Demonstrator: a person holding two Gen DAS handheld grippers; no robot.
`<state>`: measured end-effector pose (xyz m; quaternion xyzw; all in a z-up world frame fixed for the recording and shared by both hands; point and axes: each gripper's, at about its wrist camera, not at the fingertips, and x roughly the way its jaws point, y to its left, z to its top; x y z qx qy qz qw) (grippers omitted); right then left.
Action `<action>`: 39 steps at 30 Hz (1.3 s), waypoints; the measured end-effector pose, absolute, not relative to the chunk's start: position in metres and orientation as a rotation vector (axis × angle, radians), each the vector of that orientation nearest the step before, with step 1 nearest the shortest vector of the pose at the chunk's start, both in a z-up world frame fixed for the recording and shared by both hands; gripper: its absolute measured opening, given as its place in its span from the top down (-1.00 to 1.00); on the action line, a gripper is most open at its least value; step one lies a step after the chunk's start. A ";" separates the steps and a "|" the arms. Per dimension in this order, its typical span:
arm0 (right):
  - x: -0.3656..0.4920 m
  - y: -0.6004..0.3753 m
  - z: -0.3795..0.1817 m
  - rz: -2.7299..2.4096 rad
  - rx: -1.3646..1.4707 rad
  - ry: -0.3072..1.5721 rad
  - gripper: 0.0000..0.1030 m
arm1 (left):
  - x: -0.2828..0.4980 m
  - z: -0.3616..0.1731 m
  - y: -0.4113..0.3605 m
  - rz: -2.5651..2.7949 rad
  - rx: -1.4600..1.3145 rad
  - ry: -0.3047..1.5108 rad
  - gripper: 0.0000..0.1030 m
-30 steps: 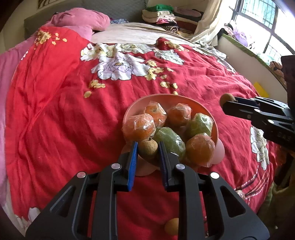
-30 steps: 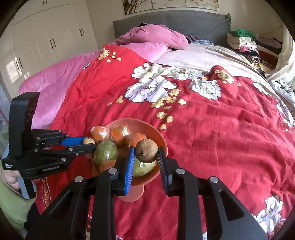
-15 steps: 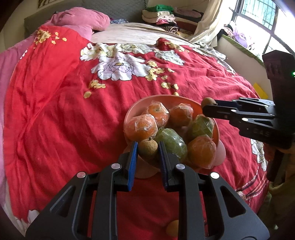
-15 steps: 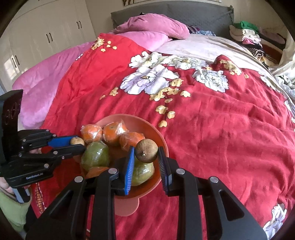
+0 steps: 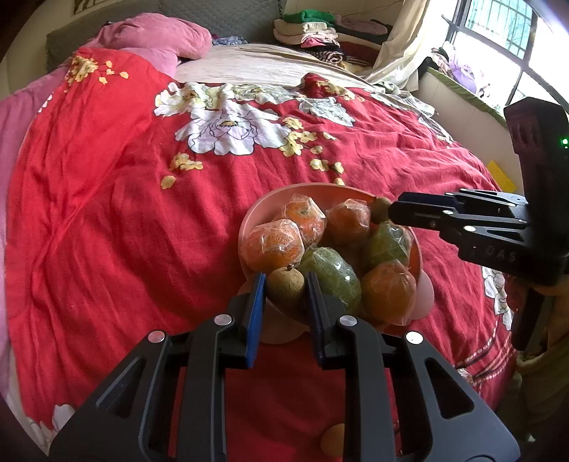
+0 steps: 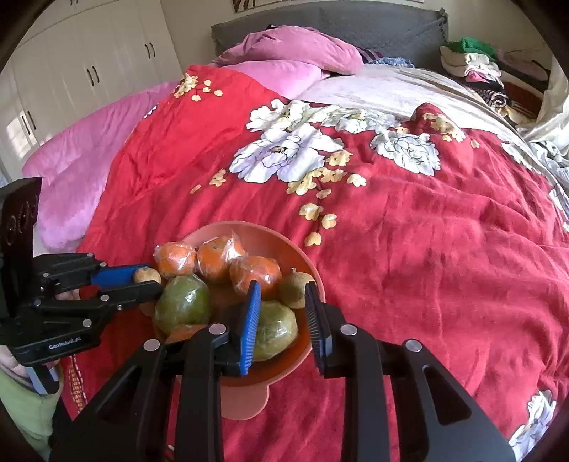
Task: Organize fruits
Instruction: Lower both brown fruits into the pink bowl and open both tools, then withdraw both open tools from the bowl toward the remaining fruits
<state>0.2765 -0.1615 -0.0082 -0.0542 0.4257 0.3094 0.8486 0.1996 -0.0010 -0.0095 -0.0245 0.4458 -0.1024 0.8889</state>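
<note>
Gripping a small brown round longan fruit (image 5: 286, 286) between blue-padded fingers, left black two-finger gripper (image 5: 283, 289) at the near rim of the pink plastic footed fruit bowl (image 5: 270, 204); fingers clamped on the fruit, same grip seen from the right wrist view at the bowl's left rim (image 6: 146, 275). Right black two-finger gripper (image 6: 282, 312) over the bowl's right side, fingers apart and holding nothing. Lying in the bowl against its right rim, just beyond the right fingertips, a second small brown round longan fruit (image 6: 294, 288); in the left wrist view only partly visible at the far rim beside the right gripper tip (image 5: 381, 209). Piled in the bowl: four plastic-wrapped orange citrus fruits (image 5: 272, 245) and two plastic-wrapped green citrus fruits (image 5: 330, 277). Standing on a red floral quilt (image 5: 124, 213) near the bed's foot edge, bowl upright. Lying on the quilt at the near edge below the left gripper, a third small tan round fruit (image 5: 332, 440), partly hidden. Near the head of the bed, pink pillows (image 6: 295, 53); at the far right corner, a stack of folded clothes (image 5: 306, 28).
</note>
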 end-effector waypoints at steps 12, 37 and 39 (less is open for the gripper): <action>0.268 -0.165 0.001 0.664 -0.086 0.877 0.39 | 0.199 -0.009 -0.001 -0.215 -0.045 0.925 0.70; 0.232 -0.168 0.025 0.684 -0.086 0.805 0.03 | 0.182 0.014 -0.005 -0.205 -0.055 0.859 0.21; 0.225 -0.168 0.028 0.692 -0.088 0.797 -0.09 | 0.179 0.017 -0.007 -0.203 -0.053 0.849 0.15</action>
